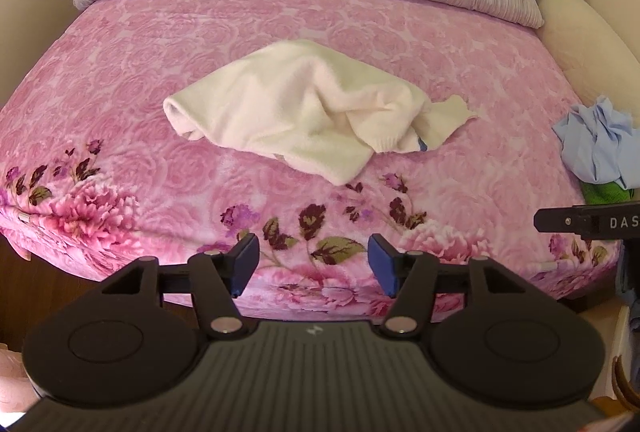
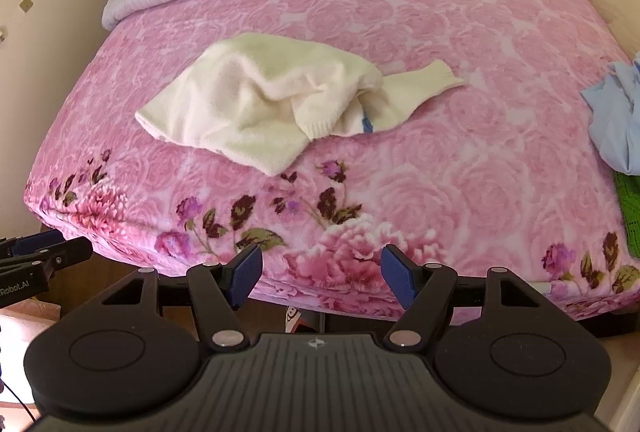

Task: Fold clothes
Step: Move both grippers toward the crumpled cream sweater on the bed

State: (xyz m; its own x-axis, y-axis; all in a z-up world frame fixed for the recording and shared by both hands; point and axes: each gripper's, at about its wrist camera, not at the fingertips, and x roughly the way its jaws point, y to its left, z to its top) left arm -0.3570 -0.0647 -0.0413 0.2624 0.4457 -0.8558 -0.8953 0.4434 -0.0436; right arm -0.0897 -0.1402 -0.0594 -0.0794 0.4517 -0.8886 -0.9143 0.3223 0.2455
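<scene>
both grippers, left gripper [image 1: 313, 264] and right gripper [image 2: 321, 274], gape empty near the rumpled cream sweater [image 1: 304, 108].

The left tool [image 1: 313, 264] is showing matte black linkage arms, silver pivot pins and blue ribbed pads; behind them a ridged grey housing is sitting between two round discs; the right tool [image 2: 321, 275] is looking identical.

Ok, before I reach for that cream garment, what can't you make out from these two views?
- Cream fuzzy knit garment: bunched; its own folds hide its shape in both views.
- Crumpled light-blue cloth and green cloth: cut off by the right edge in both views.
- Blue mark in the garment's folds: too small to identify.
</scene>
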